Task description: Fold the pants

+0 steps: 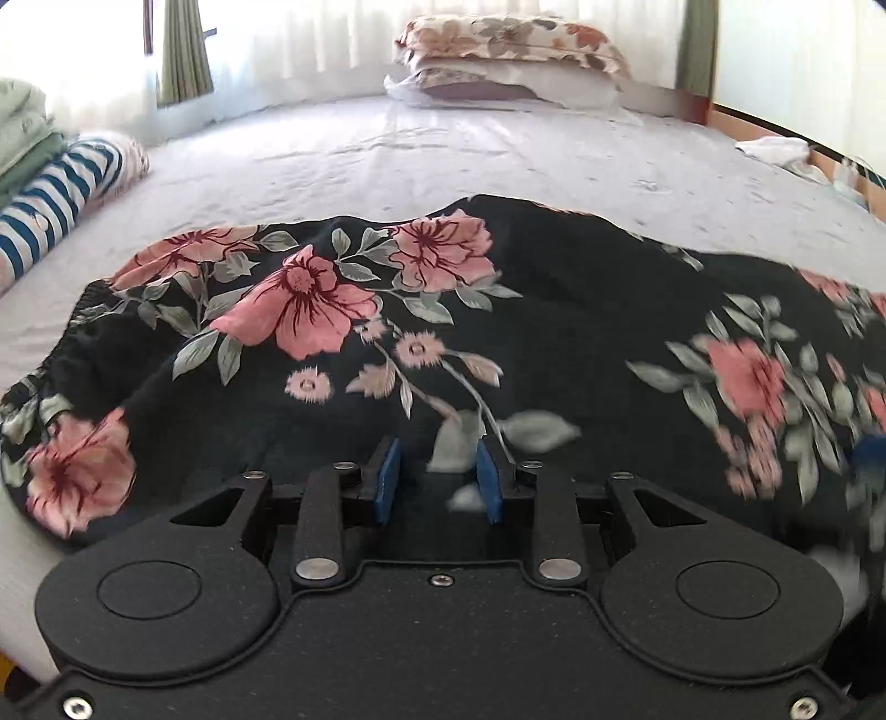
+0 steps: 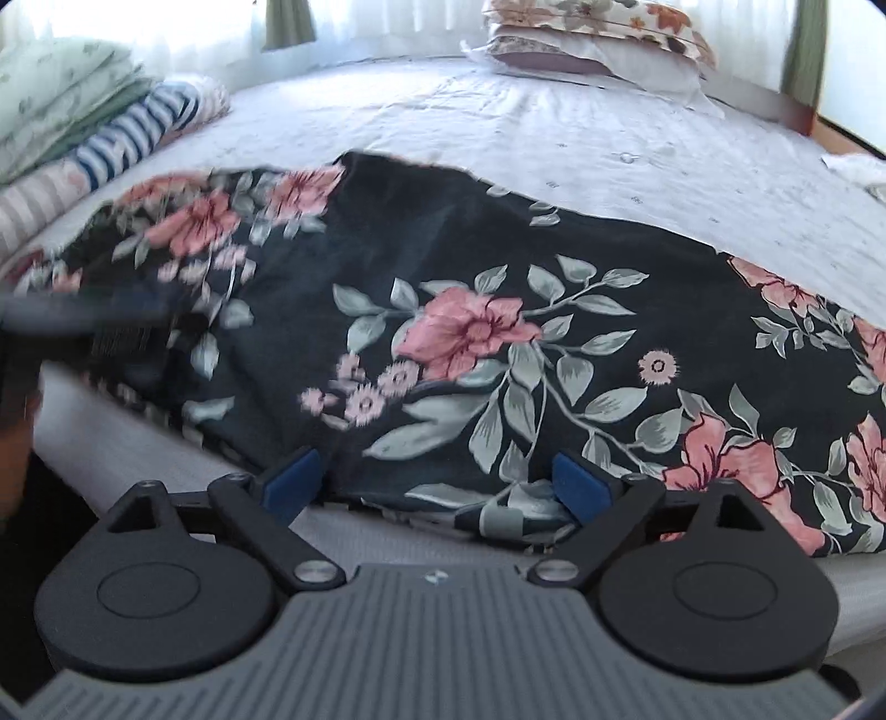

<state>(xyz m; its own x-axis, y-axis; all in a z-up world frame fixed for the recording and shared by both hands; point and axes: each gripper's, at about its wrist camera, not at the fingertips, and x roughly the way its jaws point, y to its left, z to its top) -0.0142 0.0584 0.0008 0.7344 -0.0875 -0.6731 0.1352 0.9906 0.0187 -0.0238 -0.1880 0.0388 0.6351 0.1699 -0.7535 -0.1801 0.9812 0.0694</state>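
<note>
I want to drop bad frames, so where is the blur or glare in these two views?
Left wrist view: pants smear at the right edge; window blown out. Right wrist view: blur at the left, over the pants; centre sharp.

The pants lie spread across the near part of the bed. Behind them, at the far end, two pillows are stacked. Folded bedding sits along the bed's left edge.
</note>
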